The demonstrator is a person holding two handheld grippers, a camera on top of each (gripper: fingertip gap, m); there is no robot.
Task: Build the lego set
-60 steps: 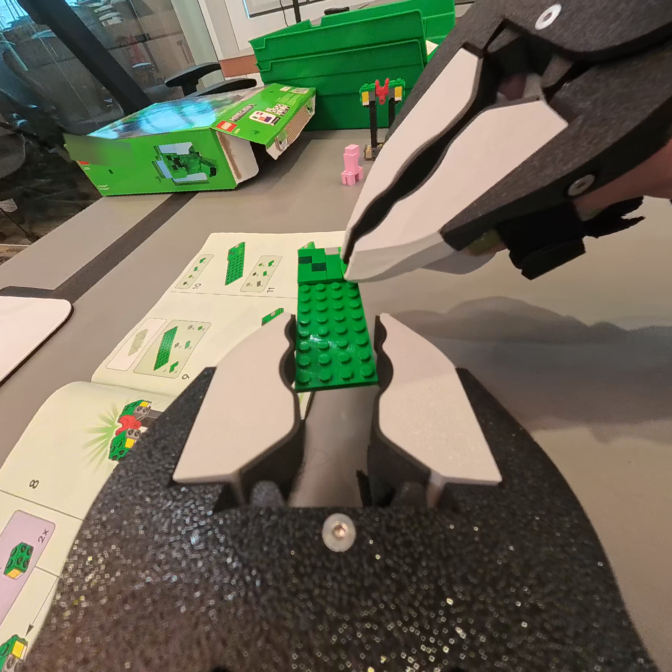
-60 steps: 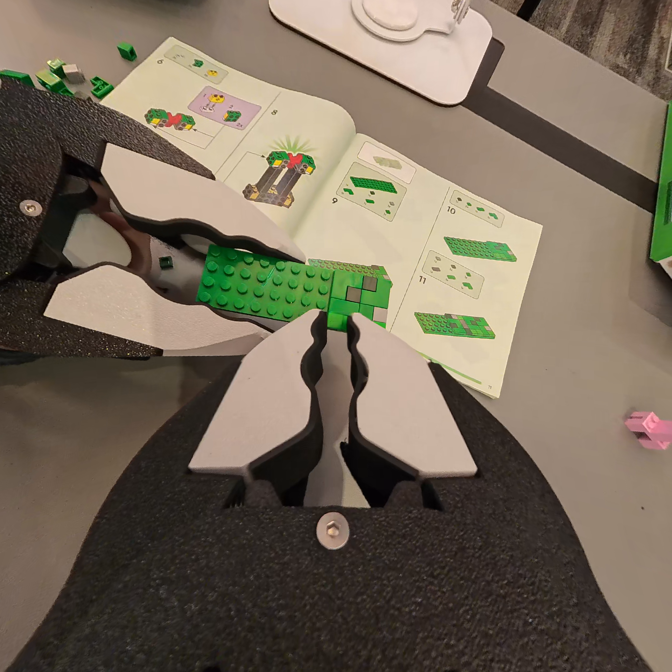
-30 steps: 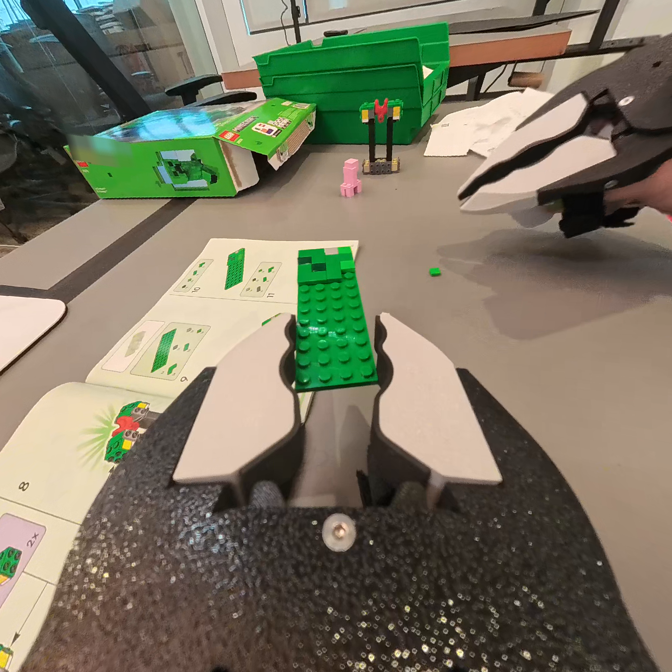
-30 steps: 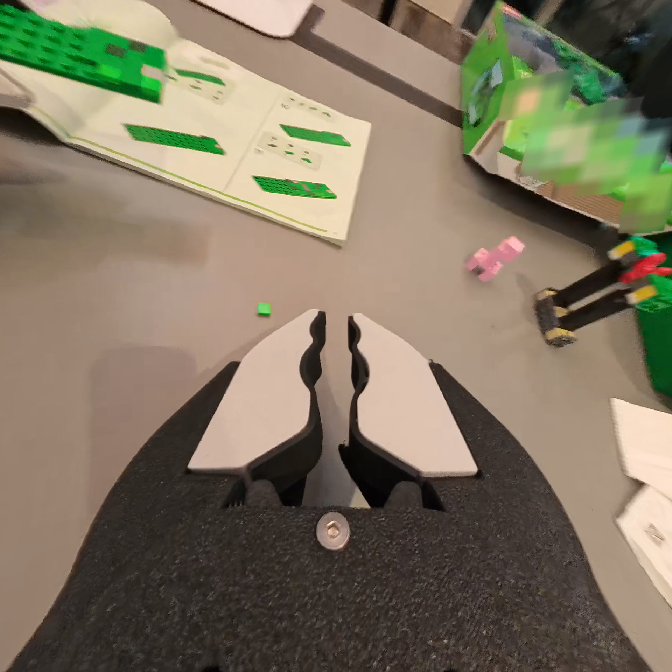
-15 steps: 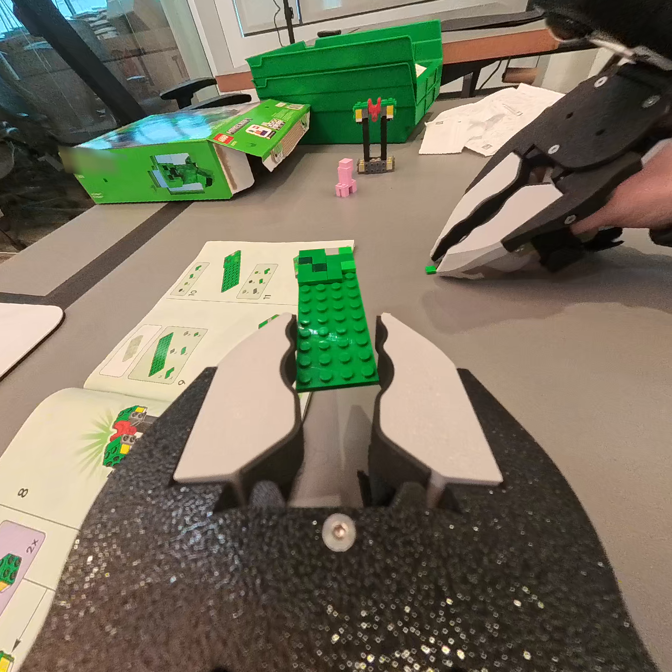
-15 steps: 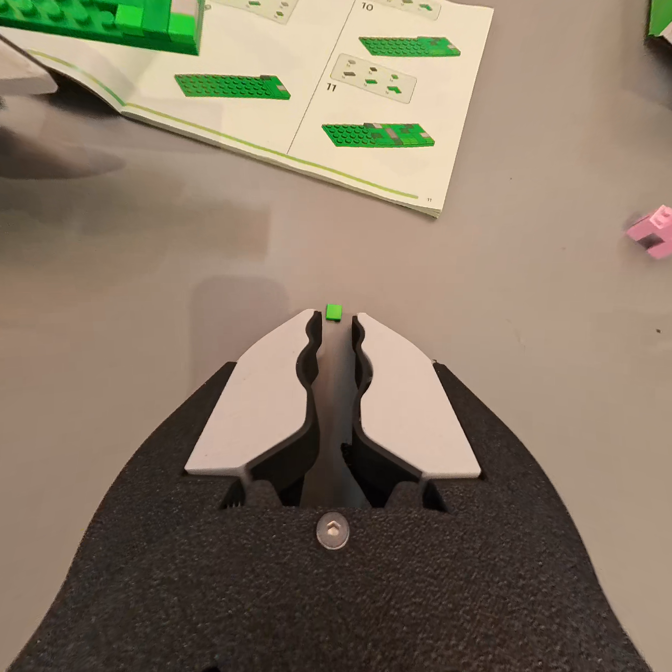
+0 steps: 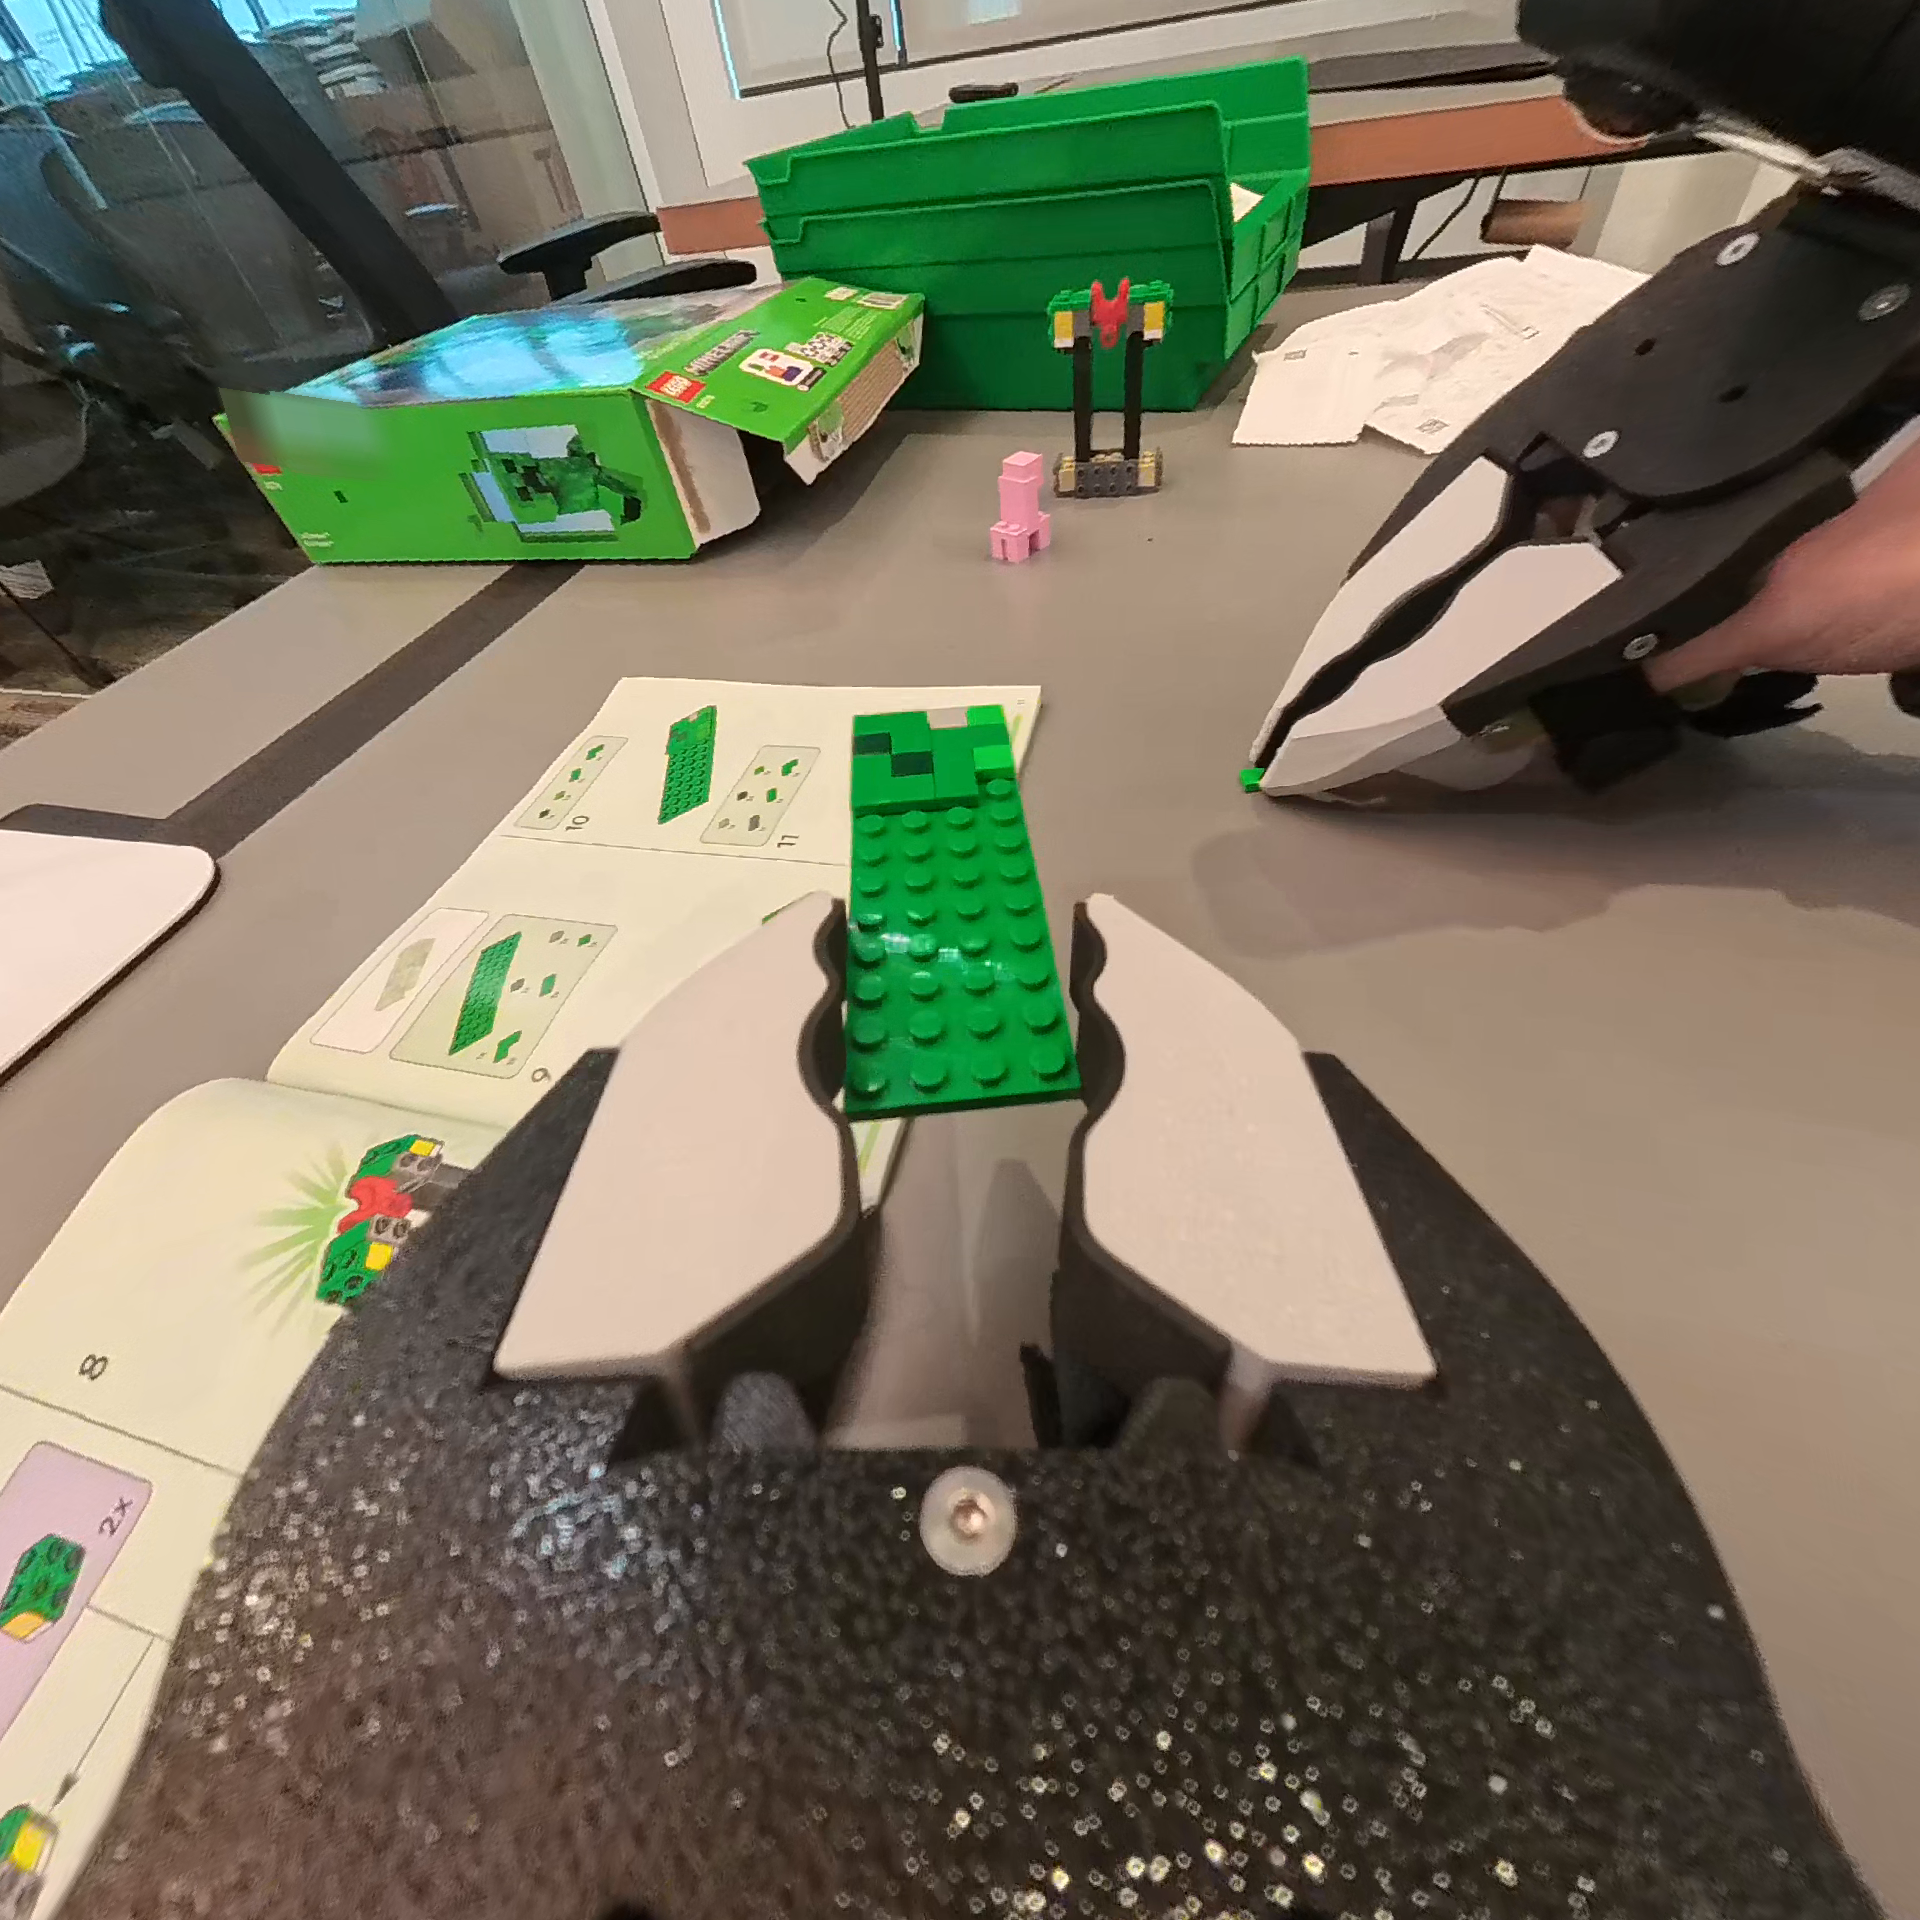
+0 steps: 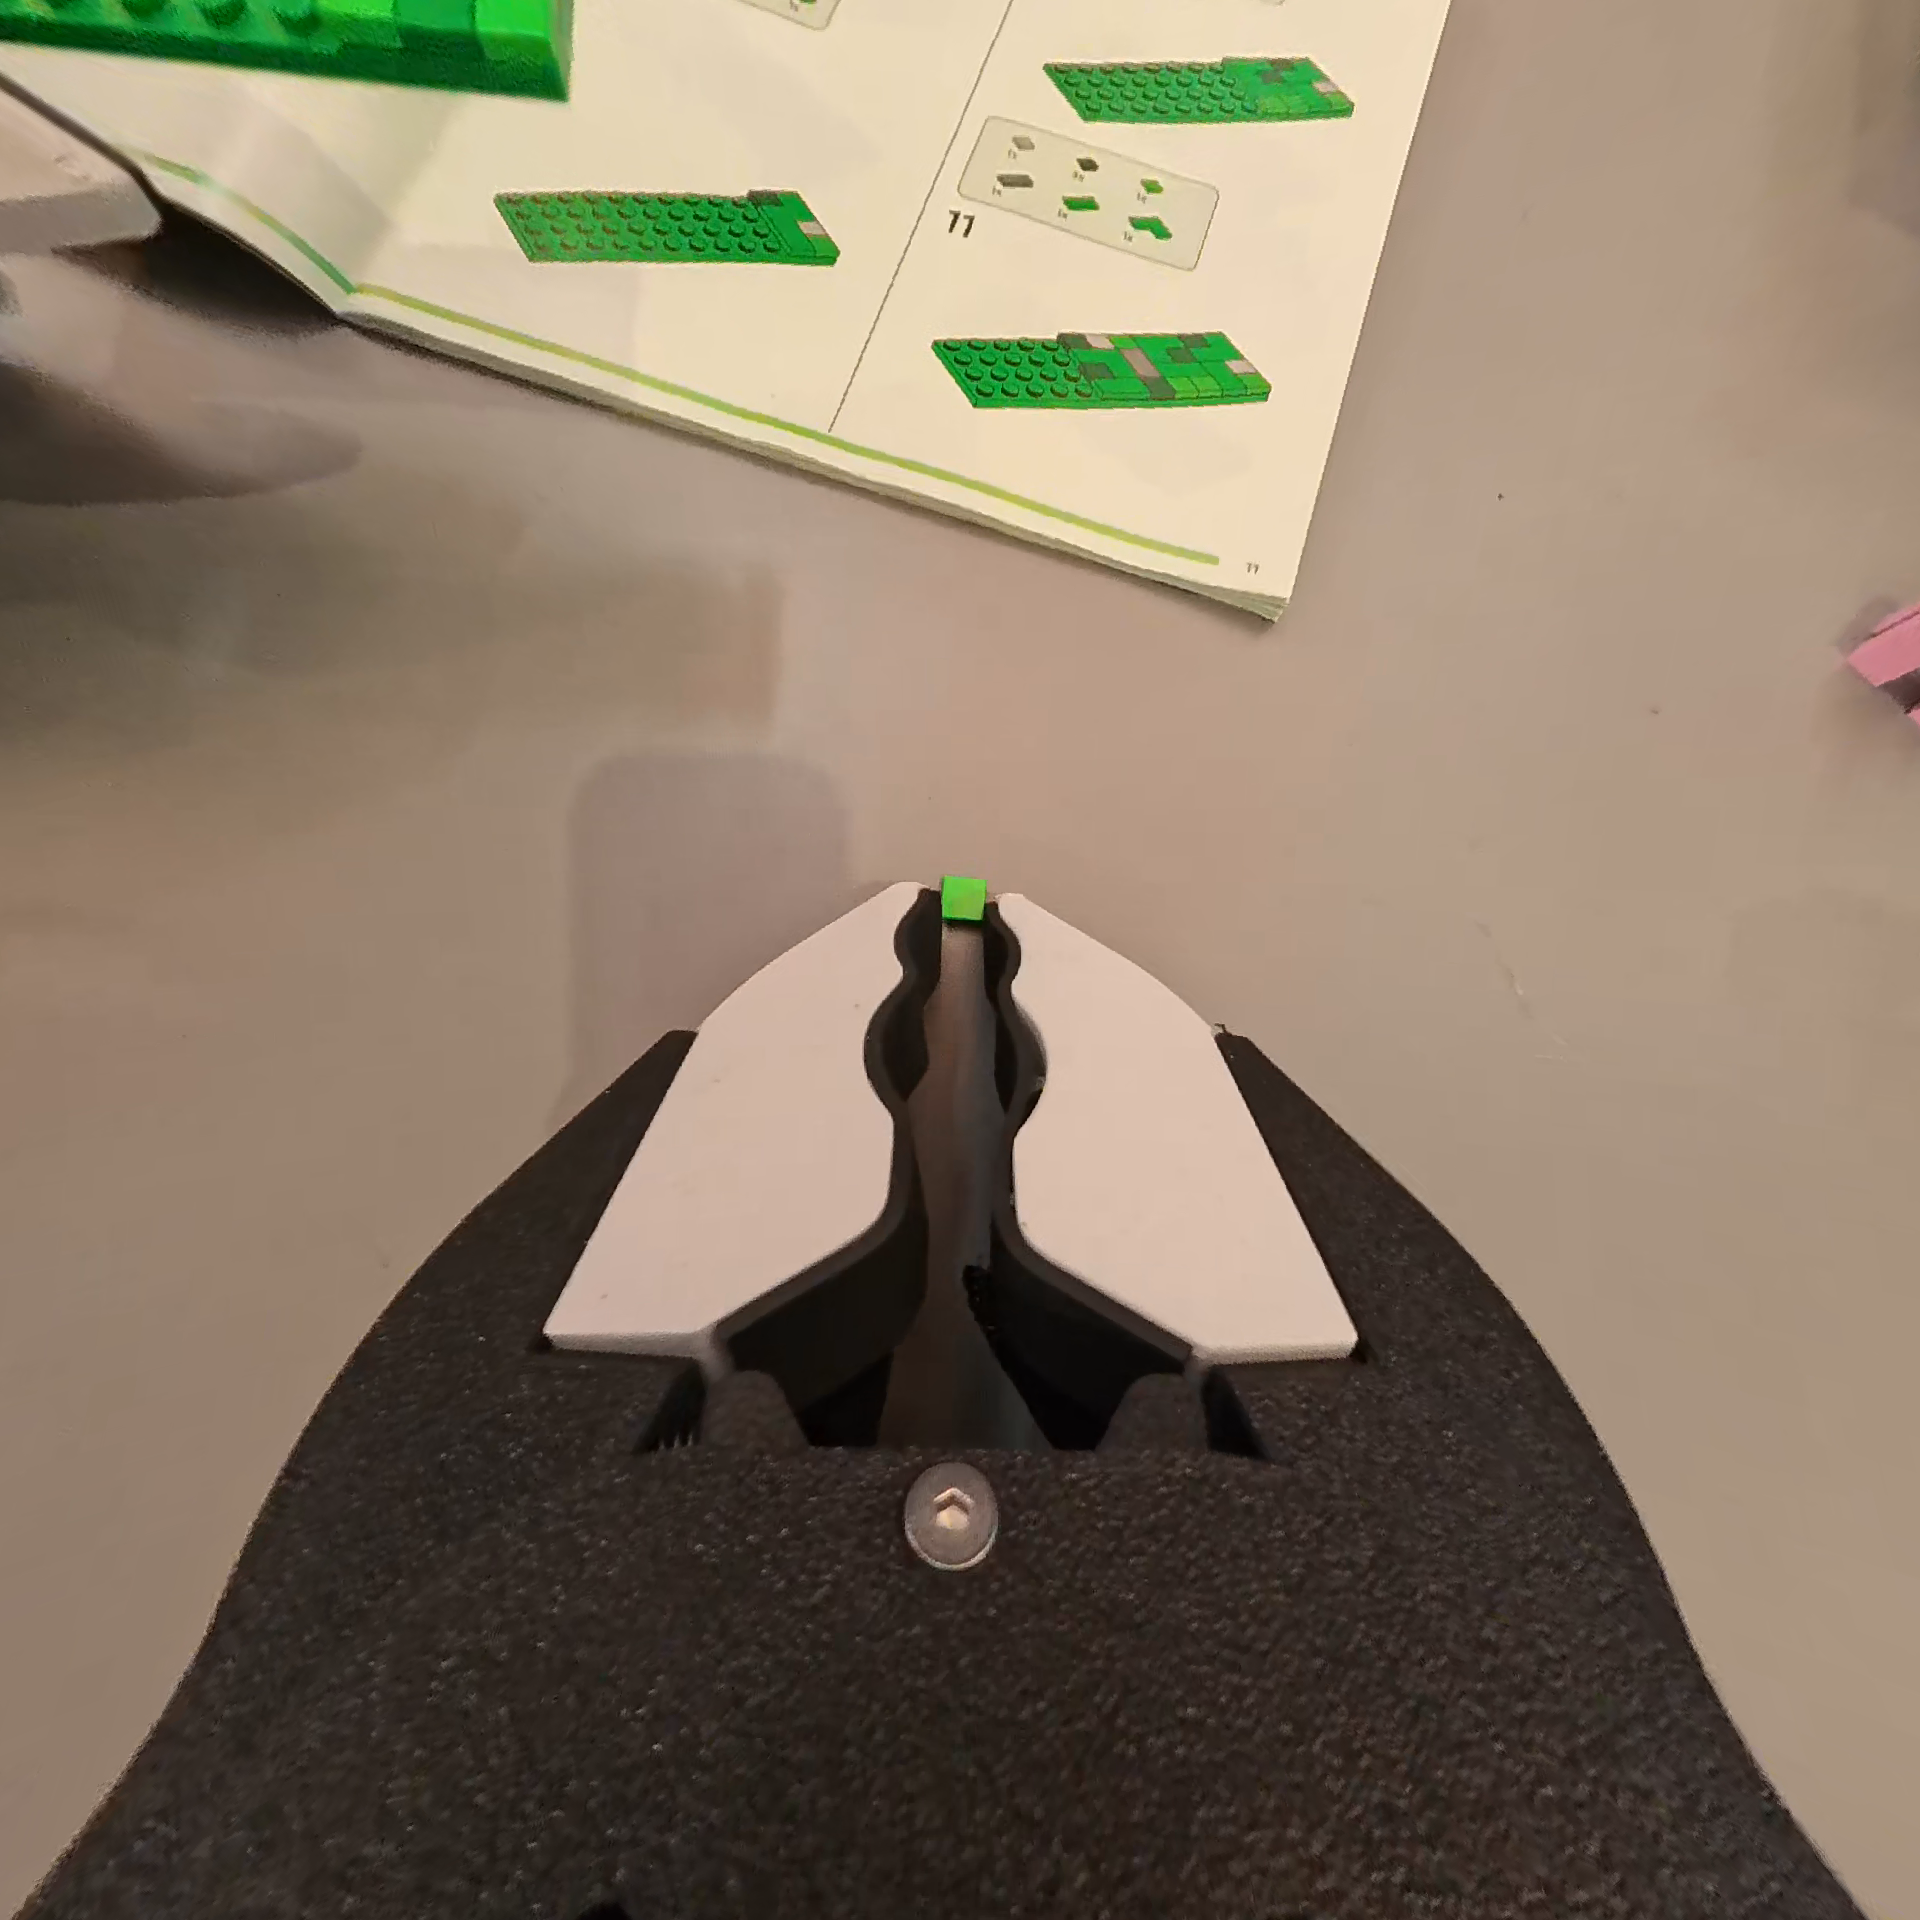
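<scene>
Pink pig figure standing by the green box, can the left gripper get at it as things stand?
Probably not: the left gripper is shut on the green studded plate, so its jaws are occupied, though open table lies between it and the pink pig figure.

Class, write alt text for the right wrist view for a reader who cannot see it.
The right gripper pinches a tiny green tile at its fingertips, low over a grey table. Beyond it lies an open instruction booklet, with a pink piece at the right edge.

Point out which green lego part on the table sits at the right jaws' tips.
The tiny green tile, lying alone on the grey table at the right gripper. The big studded green plate is in the left gripper.
</scene>
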